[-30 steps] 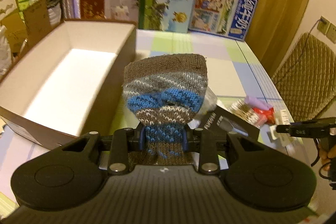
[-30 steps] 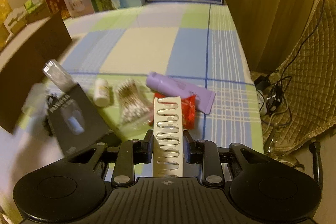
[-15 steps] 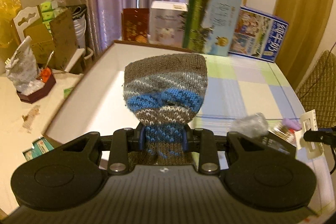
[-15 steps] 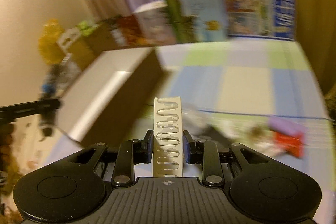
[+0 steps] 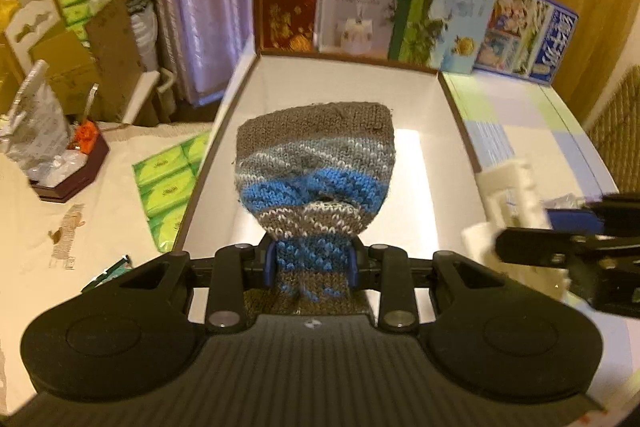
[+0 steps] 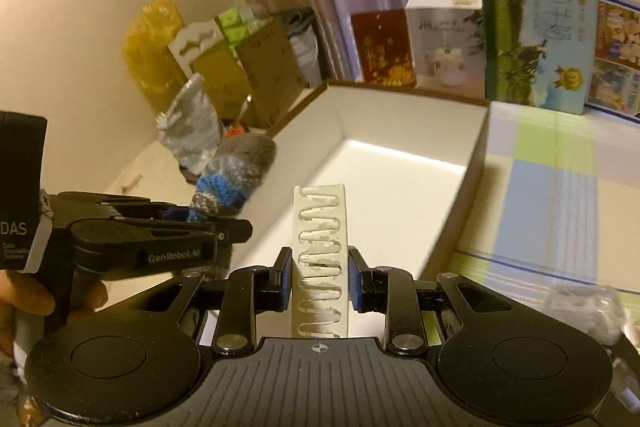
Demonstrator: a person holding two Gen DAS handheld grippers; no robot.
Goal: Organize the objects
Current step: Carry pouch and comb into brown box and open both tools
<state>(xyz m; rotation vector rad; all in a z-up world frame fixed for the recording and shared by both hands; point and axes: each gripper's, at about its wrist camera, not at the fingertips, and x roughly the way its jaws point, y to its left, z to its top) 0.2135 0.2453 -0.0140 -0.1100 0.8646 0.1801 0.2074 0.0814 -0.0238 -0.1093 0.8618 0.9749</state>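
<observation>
My left gripper [image 5: 311, 263] is shut on a knitted grey, white and blue sock [image 5: 314, 163] and holds it upright over the near end of a large open cardboard box [image 5: 456, 107] with a white inside. My right gripper [image 6: 319, 279] is shut on a white plastic strip with slotted cut-outs [image 6: 320, 227], held upright near the box's [image 6: 476, 163] front right corner. The right gripper [image 5: 560, 251] with the white strip [image 5: 512, 195] shows blurred at the right of the left wrist view. The left gripper [image 6: 192, 223] with the sock [image 6: 236, 175] shows at the left of the right wrist view.
Upright cartons [image 5: 444, 11] and a blue pack [image 5: 528, 31] stand behind the box on the checked tablecloth [image 6: 560, 179]. A crumpled clear wrapper [image 6: 584, 307] lies on the cloth at right. Green tissue packs [image 5: 172, 183] and a bag in a dark tray [image 5: 60, 163] lie left of the box.
Both grippers have swung left from the pile of small items on the cloth towards the box. The sock now hangs over the box's inside and the strip is near its right wall.
</observation>
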